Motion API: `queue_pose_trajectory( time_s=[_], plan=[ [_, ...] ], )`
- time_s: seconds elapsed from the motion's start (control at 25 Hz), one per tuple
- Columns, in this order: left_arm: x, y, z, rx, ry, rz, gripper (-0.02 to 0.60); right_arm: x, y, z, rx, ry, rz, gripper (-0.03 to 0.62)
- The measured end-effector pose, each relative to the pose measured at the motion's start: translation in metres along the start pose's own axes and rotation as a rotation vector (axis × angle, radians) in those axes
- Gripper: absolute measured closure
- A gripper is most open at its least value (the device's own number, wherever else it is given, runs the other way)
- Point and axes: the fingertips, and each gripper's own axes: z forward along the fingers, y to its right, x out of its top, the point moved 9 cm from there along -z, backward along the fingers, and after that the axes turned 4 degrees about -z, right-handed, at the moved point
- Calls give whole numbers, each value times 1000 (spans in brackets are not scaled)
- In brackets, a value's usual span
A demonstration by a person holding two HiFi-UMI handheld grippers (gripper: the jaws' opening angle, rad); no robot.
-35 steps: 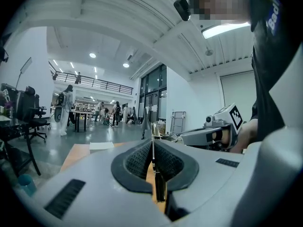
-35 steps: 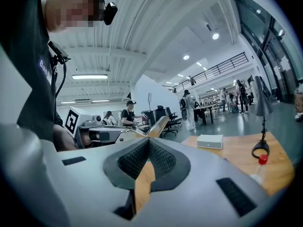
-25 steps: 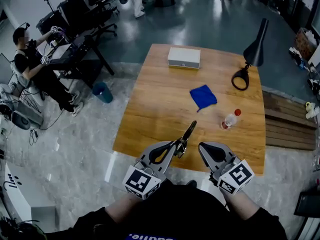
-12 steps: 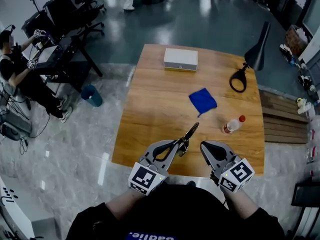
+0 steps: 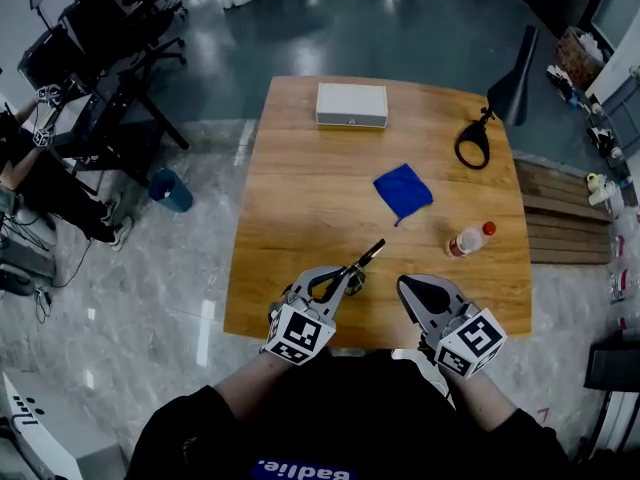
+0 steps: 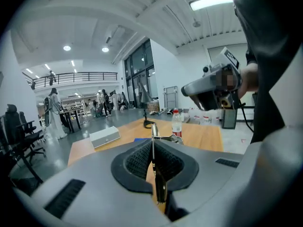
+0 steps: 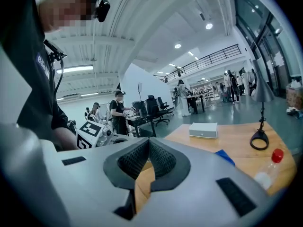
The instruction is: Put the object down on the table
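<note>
Left gripper view is showing the metal tool point(image 6: 154, 169) sitting edge-on between the jaws of the left gripper point(image 6: 152, 148), which are clamping tight on it, so it's sticking out over the near edge of the table point(image 5: 300, 198), pointing toward the blue cloth point(image 5: 403, 190). Right gripper point(image 7: 147, 145) is hovering just beside it with jaws pressed together on nothing, and a bottle point(image 5: 470, 239) is sitting farther out on the table.

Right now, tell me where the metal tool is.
Head view, lower middle: the metal tool is clamped in the left claw, its tip over the near edge of the wooden table, pointing toward the blue cloth, left of the right claw.
</note>
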Motion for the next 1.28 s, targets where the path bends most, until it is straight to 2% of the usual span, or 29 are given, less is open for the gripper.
queue_pose_trajectory(
  time_s=[0.2, 0.48, 0.8, 1.04, 1.28],
  plan=[
    [-26, 4, 30, 30, -119, 66, 569, -4, 21, -8, 23, -15, -2, 589],
    [-61, 8, 65, 27, -267, 172, 569, -14, 35, -18, 63, -39, -8, 589],
    [-96, 14, 86, -4, -390, 253, 569, -24, 38, -34, 46, -59, -2, 589],
    [-116, 22, 100, -9, -473, 288, 569, -30, 41, -42, 29, -75, 12, 589],
    [-130, 34, 106, -46, -535, 319, 569, -30, 44, -47, 17, -78, 15, 589]
  ],
)
